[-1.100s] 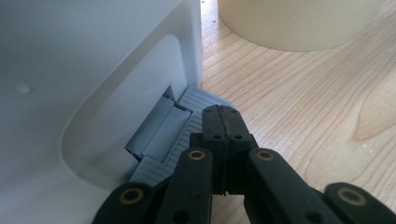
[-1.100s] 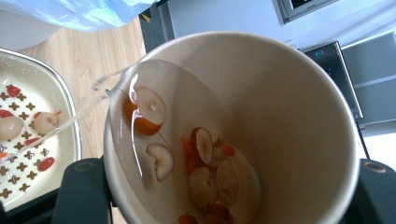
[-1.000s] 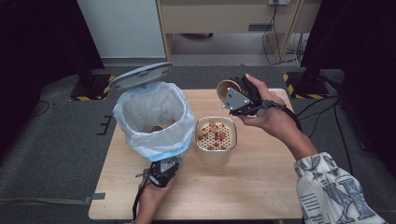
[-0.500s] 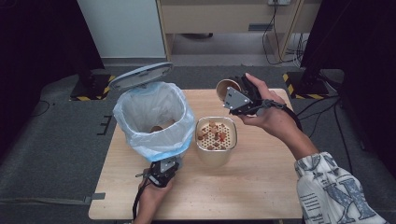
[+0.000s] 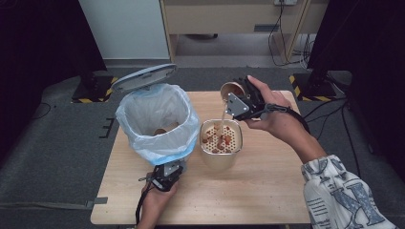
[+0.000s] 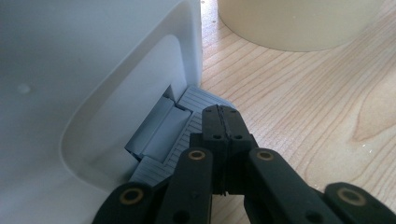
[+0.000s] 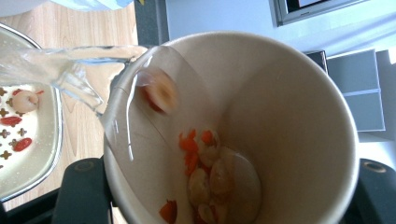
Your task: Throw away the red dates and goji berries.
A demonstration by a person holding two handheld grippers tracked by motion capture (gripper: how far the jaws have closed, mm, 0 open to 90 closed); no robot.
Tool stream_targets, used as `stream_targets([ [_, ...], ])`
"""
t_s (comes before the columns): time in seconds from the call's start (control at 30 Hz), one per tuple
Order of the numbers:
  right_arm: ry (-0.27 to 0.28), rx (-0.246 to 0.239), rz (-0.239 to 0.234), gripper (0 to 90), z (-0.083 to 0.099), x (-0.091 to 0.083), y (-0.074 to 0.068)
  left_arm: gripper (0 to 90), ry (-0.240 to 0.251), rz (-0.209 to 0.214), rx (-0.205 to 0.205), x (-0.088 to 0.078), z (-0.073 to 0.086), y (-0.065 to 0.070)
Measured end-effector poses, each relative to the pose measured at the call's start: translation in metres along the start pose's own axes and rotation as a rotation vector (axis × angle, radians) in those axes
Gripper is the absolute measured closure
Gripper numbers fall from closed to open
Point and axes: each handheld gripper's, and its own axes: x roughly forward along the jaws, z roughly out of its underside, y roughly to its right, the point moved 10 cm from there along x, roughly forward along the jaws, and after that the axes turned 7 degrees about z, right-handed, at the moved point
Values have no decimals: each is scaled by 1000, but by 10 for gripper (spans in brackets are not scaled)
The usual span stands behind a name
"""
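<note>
Liquid streams from a tilted paper cup that we see clamped in the right gripper, at about 1 o'clock on the counter. The jaws close on the cup's sides, with a black jaw showing on each side of its wall in the right gripper view. In that view the cup lies on its side with its mouth toward the camera. Red and pale bits sit at its bottom, one pale piece rides the flow at the lip, and the clear liquid runs out toward 9 o'clock. It falls into a cream strainer pot near the counter's middle, straight below the cup, where bits rest on a perforated insert.

At 9 o'clock from the pot, touching or just beside it, stands a white bin lined with a pale blue bag, its lid raised at the far side. The left gripper sits at the bin's near foot, around 7 o'clock on the counter. In the left gripper view its jaws are pressed fully together, holding nothing, with their tips resting on the grey ribbed pedal in the recess of the bin.

We can read no writing on any of these things.
</note>
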Motion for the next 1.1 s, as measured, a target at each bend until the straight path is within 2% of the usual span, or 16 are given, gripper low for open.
stream_targets([
  [0.4, 6, 7, -3, 313, 0, -1, 2, 892, -3, 2, 3, 0, 0, 0],
  [0.73, 20, 58, -10, 313, -2, -1, 7, 892, -3, 1, 3, 0, 0, 0],
  [0.97, 28, 75, -14, 312, -4, -3, 11, 892, -3, 1, 2, 0, 0, 0],
  [1.03, 36, 102, -26, 313, -5, -4, 11, 892, -5, 1, 4, 0, 0, 0],
  [1.1, 36, 100, -23, 313, -6, -4, 12, 892, -4, 2, 5, 0, 0, 0],
])
